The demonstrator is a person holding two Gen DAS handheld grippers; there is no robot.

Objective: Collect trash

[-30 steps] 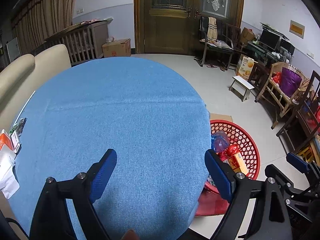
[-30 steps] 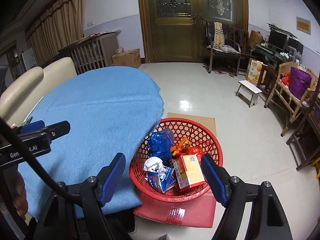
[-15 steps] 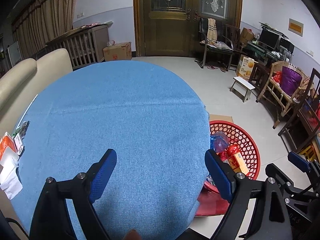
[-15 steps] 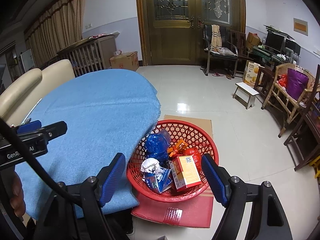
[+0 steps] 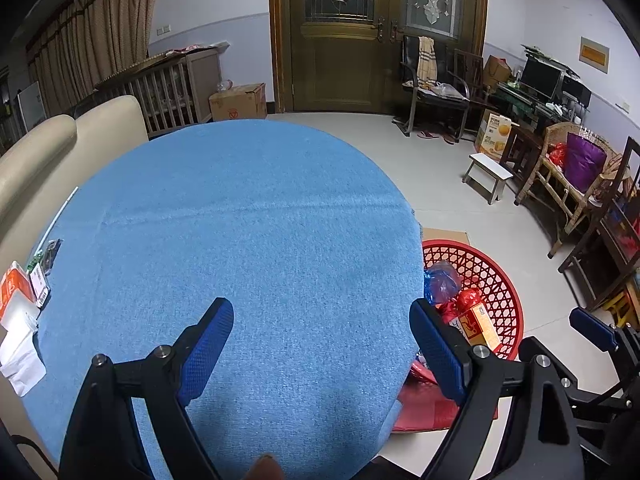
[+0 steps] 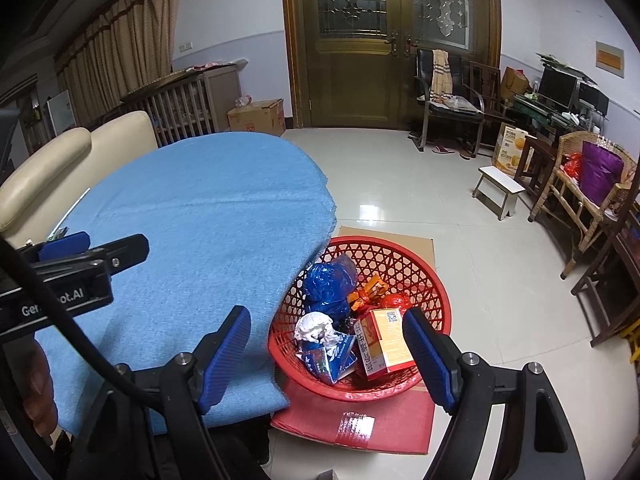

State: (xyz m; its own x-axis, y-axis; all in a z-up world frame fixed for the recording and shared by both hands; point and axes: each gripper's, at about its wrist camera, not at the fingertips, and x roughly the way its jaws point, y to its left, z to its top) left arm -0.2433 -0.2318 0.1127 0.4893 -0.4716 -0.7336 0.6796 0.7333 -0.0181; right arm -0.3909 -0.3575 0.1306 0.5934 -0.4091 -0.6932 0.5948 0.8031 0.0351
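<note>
Little was changed from a second before: both views were shifted slightly, jaws kept wide and empty. The left gripper (image 5: 322, 344) was held over the blue woven cloth (image 5: 248, 240); the right gripper (image 6: 326, 350) was held above the red lattice basket (image 6: 428, 280). Trash was seen inside: crumpled blue bag (image 6: 330, 286), orange box (image 6: 386, 338), white wad (image 6: 314, 326).

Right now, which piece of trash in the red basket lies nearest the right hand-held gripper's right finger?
The orange-and-white cardboard box, lying tilted beside that finger; the crumpled blue plastic bag and white paper wad sit further left.
</note>
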